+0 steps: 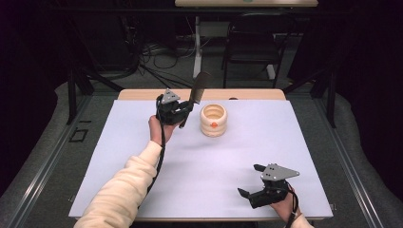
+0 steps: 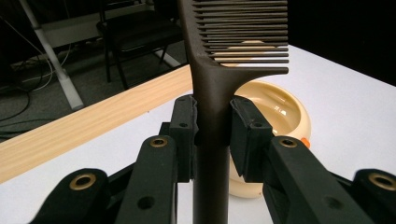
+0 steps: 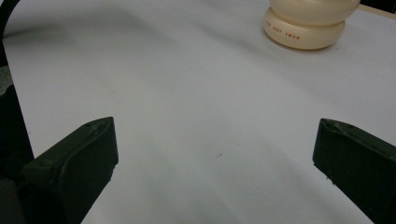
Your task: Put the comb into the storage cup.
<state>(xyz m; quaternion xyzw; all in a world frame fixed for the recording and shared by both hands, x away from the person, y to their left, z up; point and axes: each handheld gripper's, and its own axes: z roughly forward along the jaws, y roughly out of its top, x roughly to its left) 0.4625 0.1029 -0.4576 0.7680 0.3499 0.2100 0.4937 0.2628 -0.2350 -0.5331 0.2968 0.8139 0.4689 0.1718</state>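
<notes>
A dark comb (image 1: 196,93) stands upright in my left gripper (image 1: 183,114), just left of a cream ribbed cup (image 1: 213,119) on the white table (image 1: 142,156). In the left gripper view the jaws are shut on the comb's handle (image 2: 211,140), its teeth (image 2: 247,32) pointing right above the cup (image 2: 271,112), which has an orange mark. My right gripper (image 1: 252,179) rests near the table's front right, jaws wide apart with nothing between them. In the right gripper view its fingers (image 3: 79,158) frame bare table, and the cup (image 3: 308,21) stands far off at the top.
A pale wooden strip (image 1: 142,94) runs along the table's far edge. Beyond it are a dark chair (image 1: 252,42), a white table leg (image 1: 196,47) and cables on the floor. A sleeved forearm (image 1: 123,185) crosses the left front of the table.
</notes>
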